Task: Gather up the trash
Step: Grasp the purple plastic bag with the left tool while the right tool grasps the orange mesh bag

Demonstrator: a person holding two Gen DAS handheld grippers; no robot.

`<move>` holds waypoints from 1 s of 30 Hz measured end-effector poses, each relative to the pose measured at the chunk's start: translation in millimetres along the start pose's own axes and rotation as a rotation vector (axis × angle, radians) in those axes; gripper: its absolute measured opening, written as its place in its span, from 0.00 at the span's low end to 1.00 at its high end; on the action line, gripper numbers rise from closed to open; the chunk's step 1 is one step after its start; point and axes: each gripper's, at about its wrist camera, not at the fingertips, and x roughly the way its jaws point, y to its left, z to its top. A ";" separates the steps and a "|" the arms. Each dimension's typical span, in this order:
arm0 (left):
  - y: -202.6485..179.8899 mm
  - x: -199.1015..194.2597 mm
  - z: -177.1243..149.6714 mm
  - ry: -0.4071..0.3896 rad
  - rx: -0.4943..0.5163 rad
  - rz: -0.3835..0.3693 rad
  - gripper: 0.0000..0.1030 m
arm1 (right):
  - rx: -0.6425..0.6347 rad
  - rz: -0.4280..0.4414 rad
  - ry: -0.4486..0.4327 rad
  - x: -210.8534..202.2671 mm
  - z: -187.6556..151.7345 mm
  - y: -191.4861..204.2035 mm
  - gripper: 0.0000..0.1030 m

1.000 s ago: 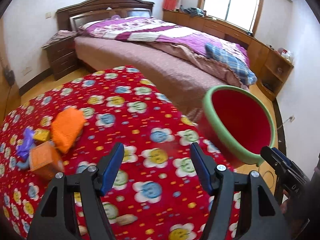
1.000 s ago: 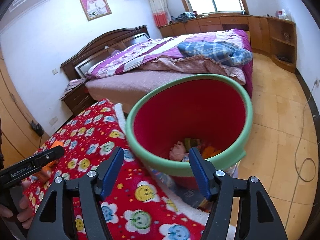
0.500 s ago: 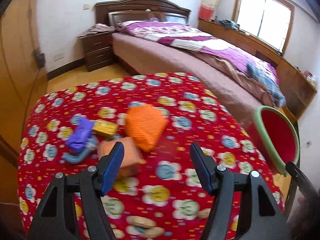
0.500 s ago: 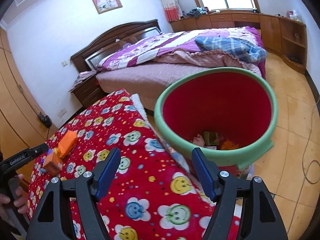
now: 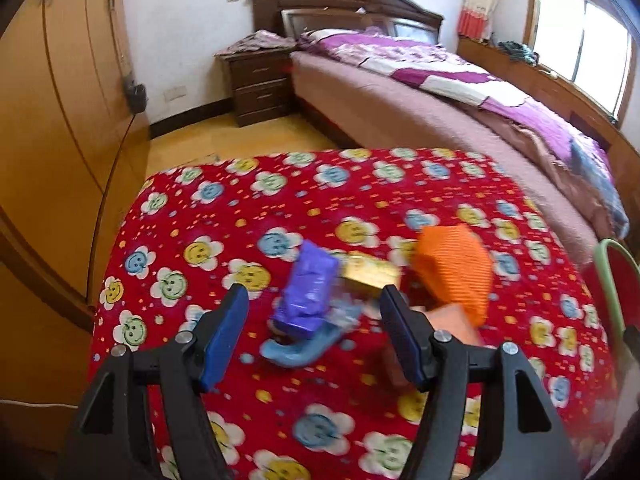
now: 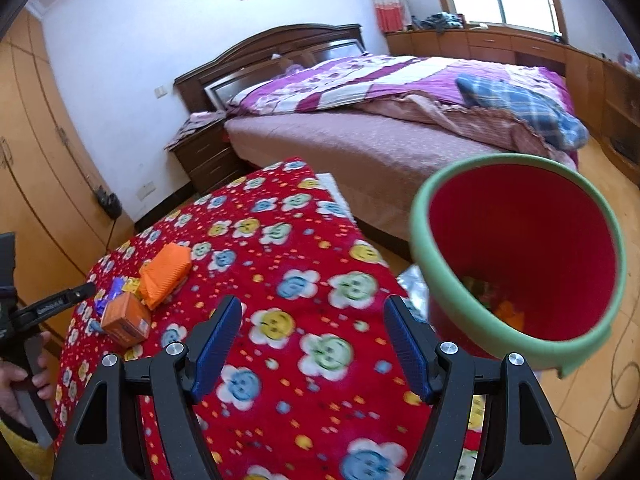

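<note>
Trash lies in a cluster on the red flowered table cover point(image 5: 360, 184): a purple wrapper point(image 5: 308, 294), a gold packet point(image 5: 370, 274), an orange ribbed piece point(image 5: 456, 268), a blue scrap point(image 5: 304, 348) and an orange box point(image 6: 126, 318). My left gripper point(image 5: 316, 336) is open and empty, just above the purple wrapper and blue scrap. My right gripper point(image 6: 312, 344) is open and empty over the cover, left of the red bin with a green rim point(image 6: 524, 260), which holds several pieces of trash. The left gripper's tip also shows in the right wrist view point(image 6: 60, 300).
A bed point(image 6: 400, 100) with purple bedding stands behind the table. A dark nightstand point(image 5: 260, 84) is beside it. Wooden wardrobes point(image 5: 60, 100) line the left wall. The bin's rim point(image 5: 608, 276) shows at the right edge of the left wrist view.
My left gripper has swung left from the bin toward the trash cluster and closed in on the purple wrapper. My right gripper has drifted left, away from the bin. Both stay open.
</note>
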 end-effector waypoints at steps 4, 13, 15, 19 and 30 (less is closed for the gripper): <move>11.9 19.6 1.0 0.033 -0.023 0.002 0.66 | -0.038 0.019 0.027 17.8 6.4 21.8 0.72; 15.4 44.2 -1.7 0.049 -0.032 0.021 0.66 | -0.143 0.068 0.084 68.5 18.0 79.0 0.72; 15.8 47.3 -3.0 0.048 -0.038 0.032 0.66 | -0.168 0.071 0.102 80.5 18.9 92.0 0.72; 22.1 56.1 -3.9 0.065 -0.082 0.005 0.66 | -0.221 0.104 0.147 106.8 18.1 118.2 0.72; 21.8 60.5 -10.6 0.062 -0.101 0.021 0.64 | -0.271 0.144 0.229 155.7 19.5 150.5 0.72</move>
